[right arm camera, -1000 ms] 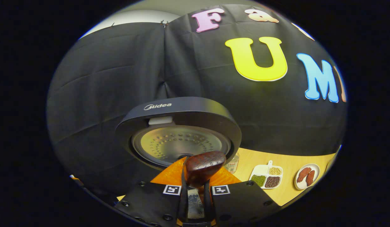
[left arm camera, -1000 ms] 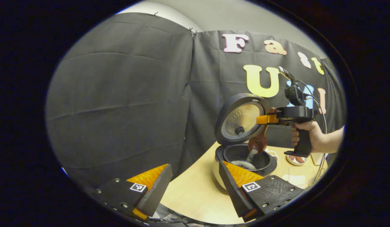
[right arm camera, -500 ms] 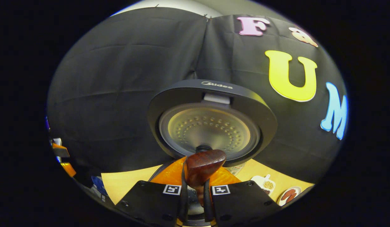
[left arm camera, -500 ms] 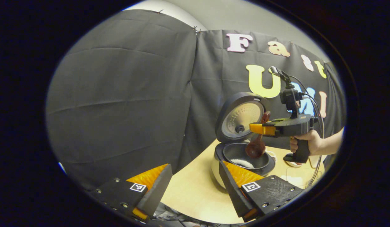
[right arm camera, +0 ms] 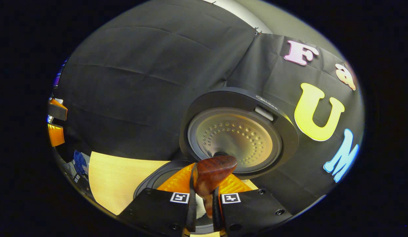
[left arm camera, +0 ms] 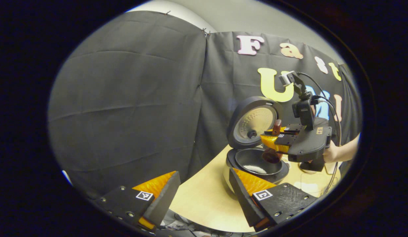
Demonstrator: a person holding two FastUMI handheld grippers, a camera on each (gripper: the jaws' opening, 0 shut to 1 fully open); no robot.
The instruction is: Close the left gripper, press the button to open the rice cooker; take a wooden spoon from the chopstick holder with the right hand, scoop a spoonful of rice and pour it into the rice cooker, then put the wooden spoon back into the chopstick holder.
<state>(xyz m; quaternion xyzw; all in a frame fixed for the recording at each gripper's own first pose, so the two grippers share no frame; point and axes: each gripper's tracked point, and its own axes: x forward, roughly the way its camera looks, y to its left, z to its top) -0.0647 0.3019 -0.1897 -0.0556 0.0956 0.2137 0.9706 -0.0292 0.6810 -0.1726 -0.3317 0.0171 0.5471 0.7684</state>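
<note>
The rice cooker (left arm camera: 256,161) sits open on a pale wooden table (left arm camera: 204,200), lid (left arm camera: 253,121) raised, with white rice (left arm camera: 255,169) in its dark inner pot. The right gripper (left arm camera: 273,140) hangs above the pot, fingers clamped on a wooden spoon (left arm camera: 273,153) (its handle end (right arm camera: 212,168) pokes up between them). The left gripper (left arm camera: 204,189) hovers nearby, fingers wide apart, holding nothing.
</note>
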